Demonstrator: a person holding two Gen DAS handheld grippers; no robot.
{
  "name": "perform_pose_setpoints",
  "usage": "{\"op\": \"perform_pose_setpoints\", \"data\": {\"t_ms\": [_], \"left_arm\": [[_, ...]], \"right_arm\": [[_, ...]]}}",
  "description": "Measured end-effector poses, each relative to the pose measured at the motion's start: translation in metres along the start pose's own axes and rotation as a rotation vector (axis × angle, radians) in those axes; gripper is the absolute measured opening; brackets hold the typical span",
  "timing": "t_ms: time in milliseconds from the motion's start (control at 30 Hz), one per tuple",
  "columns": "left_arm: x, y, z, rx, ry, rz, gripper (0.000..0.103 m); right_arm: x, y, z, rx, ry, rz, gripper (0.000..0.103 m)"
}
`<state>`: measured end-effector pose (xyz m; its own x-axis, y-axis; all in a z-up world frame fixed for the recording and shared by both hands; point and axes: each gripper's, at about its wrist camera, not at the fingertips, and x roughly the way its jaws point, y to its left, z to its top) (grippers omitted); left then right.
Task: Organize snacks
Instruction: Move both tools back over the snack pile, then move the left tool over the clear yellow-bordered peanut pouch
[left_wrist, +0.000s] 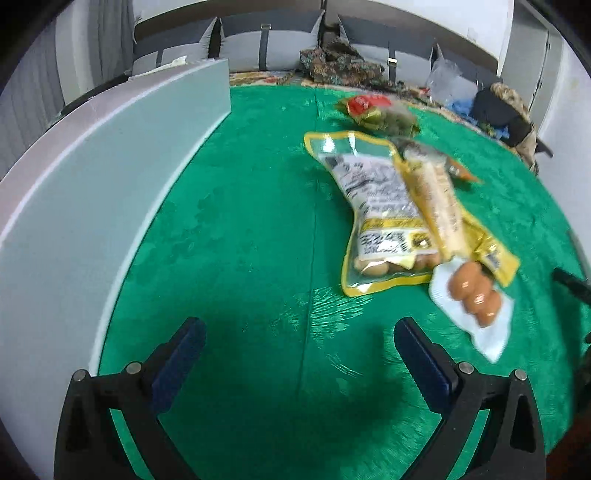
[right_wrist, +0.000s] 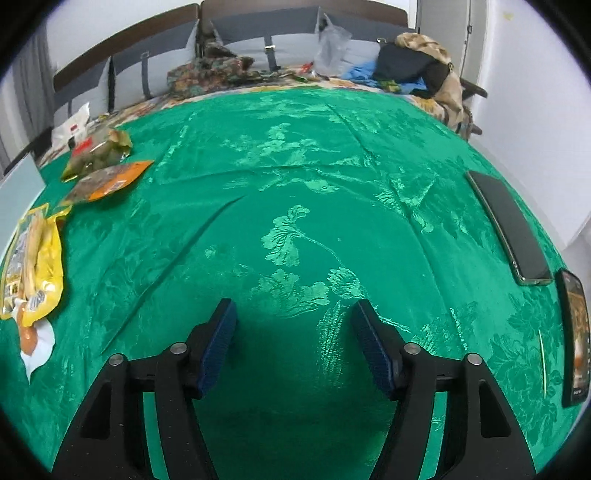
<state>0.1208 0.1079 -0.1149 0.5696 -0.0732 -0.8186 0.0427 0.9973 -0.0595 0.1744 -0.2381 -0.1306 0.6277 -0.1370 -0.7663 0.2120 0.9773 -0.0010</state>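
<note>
Snacks (left_wrist: 388, 210) lay unsorted on the counter (left_wrist: 258, 221), right of the box (left_wrist: 92, 206). Left claw (left_wrist: 299, 354) and right claw (right_wrist: 295, 343) were held apart, empty; sorting apparently not started.

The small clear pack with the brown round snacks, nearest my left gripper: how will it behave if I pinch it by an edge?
The small clear pack looks like thin film with a wide flat border, so it will probably flop and hang from the pinch. The brown lumps bunch in the middle, so that weight likely swings. The glossy film may slip between the left gripper's pads.
</note>
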Motion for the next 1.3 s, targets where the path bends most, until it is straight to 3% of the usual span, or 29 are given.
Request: {"op": "perform_pose_setpoints", "data": {"t_ms": [400,1300], "left_arm": [[0.0085,-0.0012,-0.0023,0.065,-0.035,0.016,0.101],[0.0036,-0.0002,-0.0024,0.061,-0.054,-0.037,0.101]], "right_arm": [[0.0066,-0.0041,-0.0068,-0.002,0.008,-0.004,0.082],[0.0071,-0.0049,-0.0065,0.002,0.008,-0.006,0.083]]}}
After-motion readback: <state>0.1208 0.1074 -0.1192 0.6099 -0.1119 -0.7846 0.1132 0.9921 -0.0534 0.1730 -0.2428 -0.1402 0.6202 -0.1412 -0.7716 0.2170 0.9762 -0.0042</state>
